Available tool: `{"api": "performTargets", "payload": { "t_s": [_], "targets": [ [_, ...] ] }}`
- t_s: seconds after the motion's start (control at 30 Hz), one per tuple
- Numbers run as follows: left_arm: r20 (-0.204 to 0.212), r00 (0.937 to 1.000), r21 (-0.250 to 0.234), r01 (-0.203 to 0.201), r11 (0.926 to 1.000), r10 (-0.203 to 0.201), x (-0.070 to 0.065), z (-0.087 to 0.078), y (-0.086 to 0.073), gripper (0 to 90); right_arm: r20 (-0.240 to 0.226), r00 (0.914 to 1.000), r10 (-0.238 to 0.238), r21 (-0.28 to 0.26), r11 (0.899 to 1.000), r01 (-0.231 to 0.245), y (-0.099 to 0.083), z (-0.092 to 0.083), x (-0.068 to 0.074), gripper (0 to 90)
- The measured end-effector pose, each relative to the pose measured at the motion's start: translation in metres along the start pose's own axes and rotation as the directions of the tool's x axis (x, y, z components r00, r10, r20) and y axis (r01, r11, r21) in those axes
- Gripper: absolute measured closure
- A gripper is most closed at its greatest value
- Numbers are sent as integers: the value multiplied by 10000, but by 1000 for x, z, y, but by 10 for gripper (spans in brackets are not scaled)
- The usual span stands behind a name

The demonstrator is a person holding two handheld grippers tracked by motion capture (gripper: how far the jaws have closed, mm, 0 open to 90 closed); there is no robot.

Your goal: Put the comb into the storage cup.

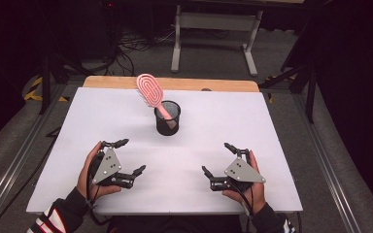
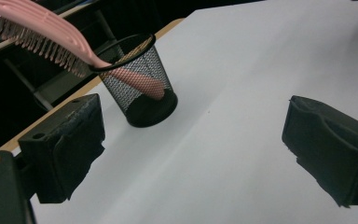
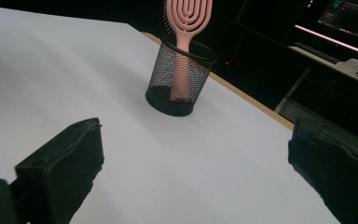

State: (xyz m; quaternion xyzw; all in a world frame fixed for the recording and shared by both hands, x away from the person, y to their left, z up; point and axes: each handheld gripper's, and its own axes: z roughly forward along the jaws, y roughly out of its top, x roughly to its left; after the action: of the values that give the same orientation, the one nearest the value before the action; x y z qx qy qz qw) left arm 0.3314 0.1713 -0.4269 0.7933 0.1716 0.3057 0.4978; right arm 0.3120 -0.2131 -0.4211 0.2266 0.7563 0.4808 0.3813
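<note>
- Right now the brush (image 1: pixel 151 93) stands handle-down in the cup (image 1: pixel 167 118), just above the middle of the high view, its pink head tilting up and to the left over the rim.
- The cup, black mesh, sits upright on the white board (image 1: pixel 223 121), toward that board's far edge; the pink handle shows through the mesh.
- The left gripper (image 1: pixel 129 156) lies low in the lower left of the high view, held in a hand (image 1: pixel 88 174), its jaws spread wide with nothing between them.
- The right gripper (image 1: pixel 219 158) lies in the lower right, held in the other hand (image 1: pixel 252 187), its jaws likewise wide apart and bare.
- Both grippers are well apart from the cup, which stands between them and further up the frame.
- In the left gripper view the cup (image 2: pixel 142 84) is in the upper left, with the brush (image 2: pixel 42 32) leaning out to the left, bristles facing down; the two black jaws sit at the lower left and right edges with bare board between.
- In the right gripper view the cup (image 3: pixel 179 81) is at upper centre, the brush (image 3: pixel 188 18) rising nearly straight from it, its looped back visible.
- Behind the board a strip of wooden table (image 1: pixel 184 83) shows along the far edge.
</note>
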Motion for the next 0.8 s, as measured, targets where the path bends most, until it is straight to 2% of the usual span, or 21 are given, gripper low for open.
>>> {"api": "performTargets", "payload": {
  "t_s": [0.33, 0.8],
  "targets": [
    [-115, 9997, 327, 237, 9992, -233, 2, -7, -14, 67, -22, 10000, 35, 19, 10000, -35, 0, 0, 0, 41],
    [-237, 9957, 869, 912, 9920, -895, 4, -16, -39, 66, 8, 9999, 109, -29, 9999, -109, -2, -1, -2, 42]
  ]
}}
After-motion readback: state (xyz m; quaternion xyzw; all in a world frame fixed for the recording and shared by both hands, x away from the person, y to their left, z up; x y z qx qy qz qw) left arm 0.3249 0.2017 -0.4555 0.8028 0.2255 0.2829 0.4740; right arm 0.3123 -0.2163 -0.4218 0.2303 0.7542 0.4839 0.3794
